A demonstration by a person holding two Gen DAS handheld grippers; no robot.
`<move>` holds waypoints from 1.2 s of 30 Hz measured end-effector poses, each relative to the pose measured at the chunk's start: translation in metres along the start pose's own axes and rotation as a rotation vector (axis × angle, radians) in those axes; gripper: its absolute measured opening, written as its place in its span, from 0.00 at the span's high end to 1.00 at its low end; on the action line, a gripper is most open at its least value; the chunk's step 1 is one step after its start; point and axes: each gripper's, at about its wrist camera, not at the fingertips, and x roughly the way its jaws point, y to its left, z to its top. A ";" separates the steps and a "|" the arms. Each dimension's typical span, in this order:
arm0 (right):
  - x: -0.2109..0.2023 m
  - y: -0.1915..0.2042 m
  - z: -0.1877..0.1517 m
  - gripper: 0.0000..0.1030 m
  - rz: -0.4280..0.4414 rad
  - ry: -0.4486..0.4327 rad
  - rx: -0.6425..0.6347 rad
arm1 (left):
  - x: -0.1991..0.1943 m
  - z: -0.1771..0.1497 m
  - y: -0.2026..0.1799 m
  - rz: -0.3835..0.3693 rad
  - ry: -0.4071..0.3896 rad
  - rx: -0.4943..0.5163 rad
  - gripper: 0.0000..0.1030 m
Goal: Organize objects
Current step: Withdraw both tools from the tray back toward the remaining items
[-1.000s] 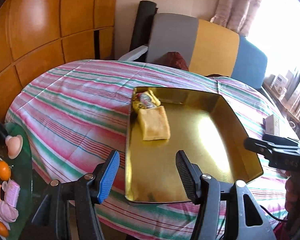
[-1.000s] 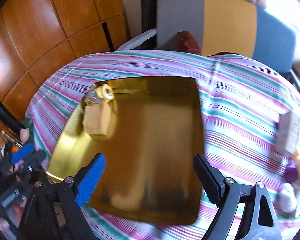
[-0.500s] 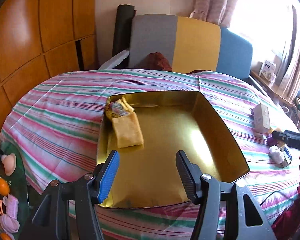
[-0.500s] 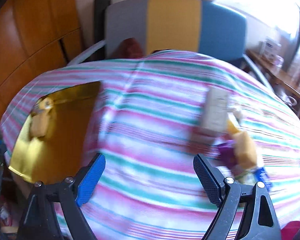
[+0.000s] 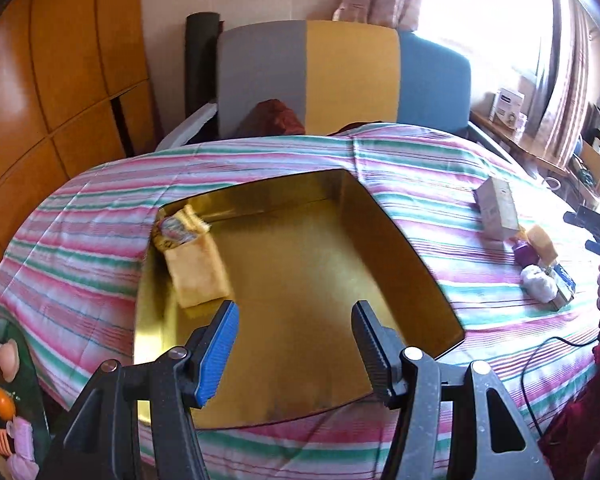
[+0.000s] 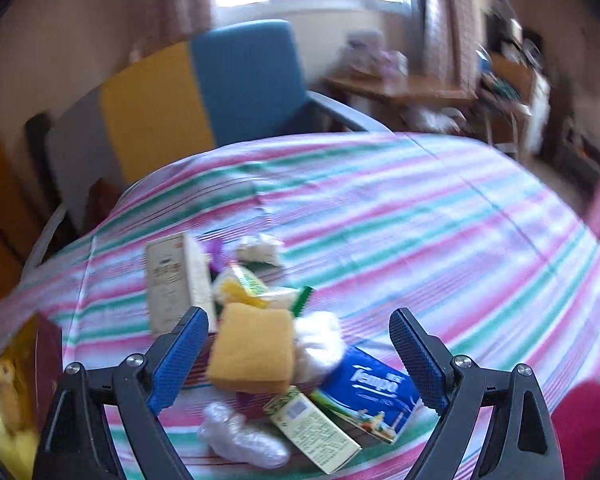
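Observation:
A gold tray [image 5: 404, 248] lies on the striped tablecloth and holds a yellow sponge [image 5: 196, 272] and a snack packet [image 5: 176, 228] in its far left corner. My left gripper [image 5: 296, 344] is open and empty above the tray's near edge. My right gripper [image 6: 300, 356] is open and empty over a pile: a yellow sponge [image 6: 252, 352], a blue Tempo tissue pack [image 6: 364, 392], a beige box [image 6: 176, 280], a green-and-white carton [image 6: 316, 428], white wrapped items [image 6: 320, 344]. The pile also shows in the left wrist view [image 5: 536, 264].
A grey, yellow and blue chair [image 5: 340, 76] stands behind the table. A side surface at lower left holds small toys [image 5: 4, 400]. A black cable [image 5: 540, 352] runs over the table's right edge. A desk with clutter [image 6: 420, 80] stands at the back right.
My right gripper has swung right, from over the gold tray to over the pile of objects. My left gripper's view has turned slightly right; the tray has not moved.

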 end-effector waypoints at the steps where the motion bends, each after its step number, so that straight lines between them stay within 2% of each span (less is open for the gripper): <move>1: 0.000 -0.008 0.002 0.10 0.007 0.003 0.043 | 0.002 0.002 -0.005 -0.007 0.001 0.007 0.42; 6: 0.004 -0.019 0.003 0.08 0.021 0.026 0.111 | 0.010 0.006 -0.032 -0.048 0.020 0.051 0.42; 11: 0.005 -0.014 -0.003 0.07 0.037 0.049 0.105 | 0.015 0.009 -0.054 -0.082 0.032 0.087 0.42; 20: 0.002 -0.018 -0.001 0.06 0.056 0.036 0.118 | 0.021 0.031 -0.088 -0.167 0.024 0.108 0.42; 27: 0.013 -0.017 -0.004 0.06 0.024 0.079 0.100 | 0.029 0.042 -0.116 -0.245 0.043 0.109 0.42; 33: 0.015 -0.016 -0.005 0.06 -0.010 0.094 0.079 | 0.043 0.049 -0.139 -0.281 0.070 0.131 0.42; 36: 0.016 -0.020 -0.005 0.06 0.000 0.102 0.102 | 0.052 0.054 -0.152 -0.298 0.082 0.139 0.40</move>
